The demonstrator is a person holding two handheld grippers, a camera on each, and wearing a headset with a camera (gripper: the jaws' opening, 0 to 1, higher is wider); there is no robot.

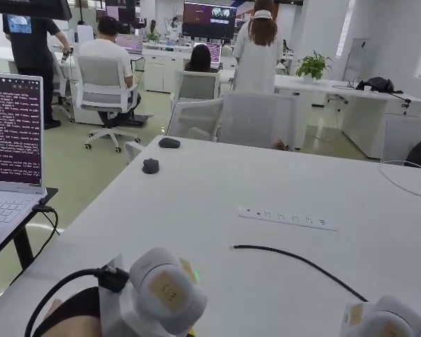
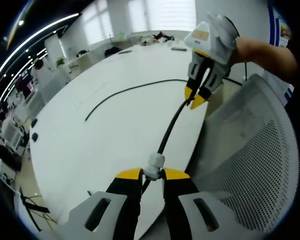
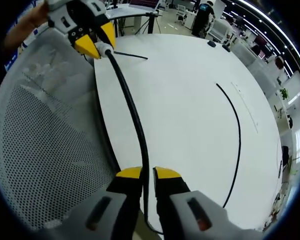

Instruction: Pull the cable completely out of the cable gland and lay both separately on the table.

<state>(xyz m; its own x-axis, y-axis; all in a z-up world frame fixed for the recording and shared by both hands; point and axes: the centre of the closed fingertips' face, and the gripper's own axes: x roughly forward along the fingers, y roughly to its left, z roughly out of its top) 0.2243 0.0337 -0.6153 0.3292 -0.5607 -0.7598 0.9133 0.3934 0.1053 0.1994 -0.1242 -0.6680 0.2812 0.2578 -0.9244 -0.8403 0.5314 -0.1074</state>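
Nearest us, our left gripper (image 2: 151,174) is clamped on the gland (image 2: 154,165) — an anchor, we judge. Our right gripper (image 3: 147,173) pinches the cable (image 3: 132,107) further along, placed to draw it out — its tail curves across the table (image 1: 217,189) beyond.

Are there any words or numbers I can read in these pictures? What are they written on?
Nothing here can be read for certain.
Laptop screen: rows of light writing on purple, too small to read.
Power strip: tiny dark marks, too small to read.
Big screen at the back: too blurred to read.
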